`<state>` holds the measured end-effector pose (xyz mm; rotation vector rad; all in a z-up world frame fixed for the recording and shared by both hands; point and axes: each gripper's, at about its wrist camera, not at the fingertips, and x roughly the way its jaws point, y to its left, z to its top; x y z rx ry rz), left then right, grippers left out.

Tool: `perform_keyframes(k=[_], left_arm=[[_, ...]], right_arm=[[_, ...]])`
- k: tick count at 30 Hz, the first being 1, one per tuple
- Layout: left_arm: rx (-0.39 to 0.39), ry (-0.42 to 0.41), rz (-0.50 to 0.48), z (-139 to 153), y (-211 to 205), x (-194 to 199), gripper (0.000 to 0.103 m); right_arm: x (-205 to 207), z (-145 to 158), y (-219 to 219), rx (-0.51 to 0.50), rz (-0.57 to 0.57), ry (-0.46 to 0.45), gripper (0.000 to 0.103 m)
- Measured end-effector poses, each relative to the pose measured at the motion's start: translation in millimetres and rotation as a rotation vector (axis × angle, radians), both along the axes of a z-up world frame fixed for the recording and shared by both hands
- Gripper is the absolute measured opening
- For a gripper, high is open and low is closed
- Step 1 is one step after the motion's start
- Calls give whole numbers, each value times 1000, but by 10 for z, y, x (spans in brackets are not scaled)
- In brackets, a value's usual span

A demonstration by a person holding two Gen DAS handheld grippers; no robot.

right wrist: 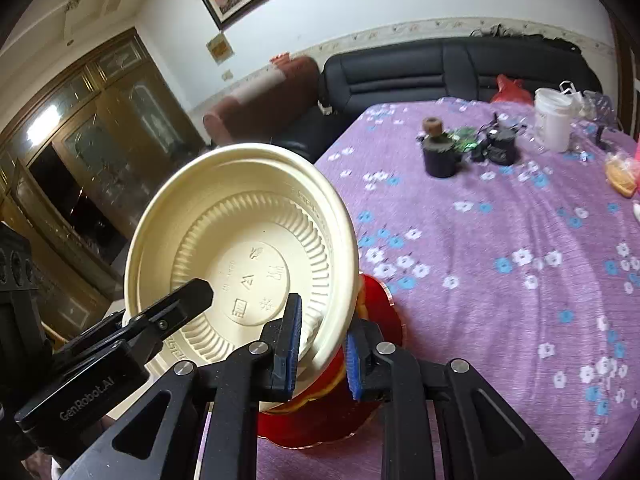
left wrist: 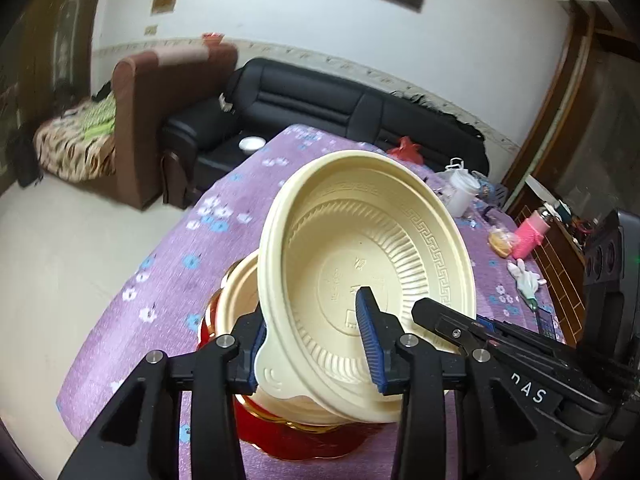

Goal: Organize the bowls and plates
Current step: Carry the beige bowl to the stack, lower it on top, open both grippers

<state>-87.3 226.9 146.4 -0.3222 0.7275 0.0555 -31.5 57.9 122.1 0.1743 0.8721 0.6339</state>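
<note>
A cream plastic bowl (left wrist: pixel 368 248) is held tilted above a stack near the table's front edge. My left gripper (left wrist: pixel 316 344) is shut on its near rim, one finger inside and one outside. My right gripper (right wrist: pixel 320 344) is shut on the opposite rim of the same bowl (right wrist: pixel 244 248). Below it sits another cream bowl (left wrist: pixel 240 296) on a red plate with gold trim (left wrist: pixel 304 440); the red plate also shows in the right wrist view (right wrist: pixel 376 304). Each gripper's fingers show in the other's view.
The table has a purple flowered cloth (right wrist: pixel 500 280). At its far side stand a white tub (right wrist: pixel 554 120), dark small pots (right wrist: pixel 440 156), a pink bottle (left wrist: pixel 530 236) and a food bag (left wrist: pixel 500 242). A black sofa (left wrist: pixel 320 96) lies beyond.
</note>
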Motion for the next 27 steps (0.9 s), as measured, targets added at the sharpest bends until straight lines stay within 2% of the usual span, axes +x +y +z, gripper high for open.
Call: perform_keyframes(k=[5, 13, 16, 20, 27], left_arm=[[-28, 35, 18, -116, 103, -8, 40], [-9, 25, 37, -109, 59, -65, 66], [9, -3, 72, -52, 101, -128, 75], [1, -25, 104, -19, 190, -194, 78], [-31, -37, 125, -19, 278, -298, 78]], right_arm=[[65, -116, 113, -8, 24, 35, 22], [49, -160, 245, -50, 49, 31, 22], [57, -166, 277, -58, 57, 22, 33], [53, -156, 315, -85, 48, -28, 55], [-114, -136, 521, -205, 44, -210, 63]])
